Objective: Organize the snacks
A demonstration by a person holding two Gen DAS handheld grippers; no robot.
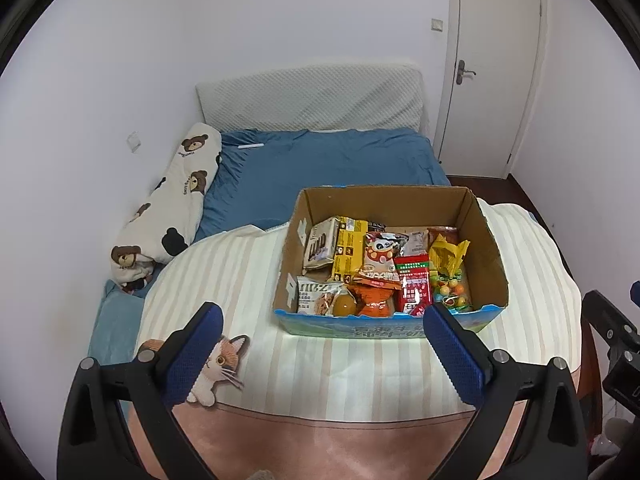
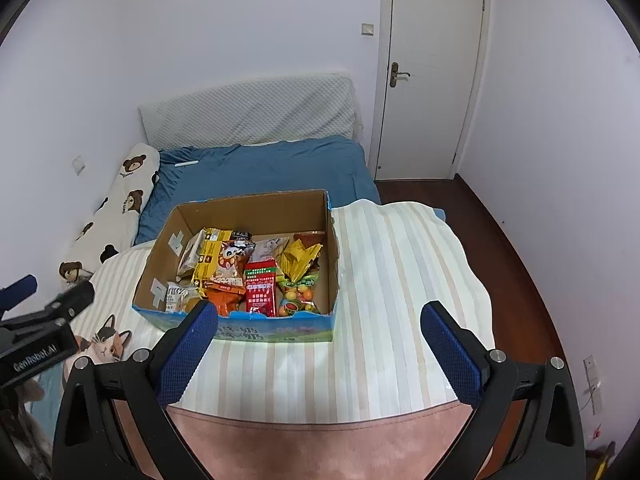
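Note:
An open cardboard box with a blue printed front stands on a striped cream blanket on the bed. Inside lie several snack packets: a red packet, a yellow box, an orange bag and a bag of round candies. My left gripper hovers in front of the box, open and empty. My right gripper is likewise open and empty, just short of the box's front right corner.
A bear-print bolster lies along the left wall. Blue sheet and a white quilted headboard cushion lie behind the box. A cat-print patch shows on the blanket. A closed door and wood floor are at right.

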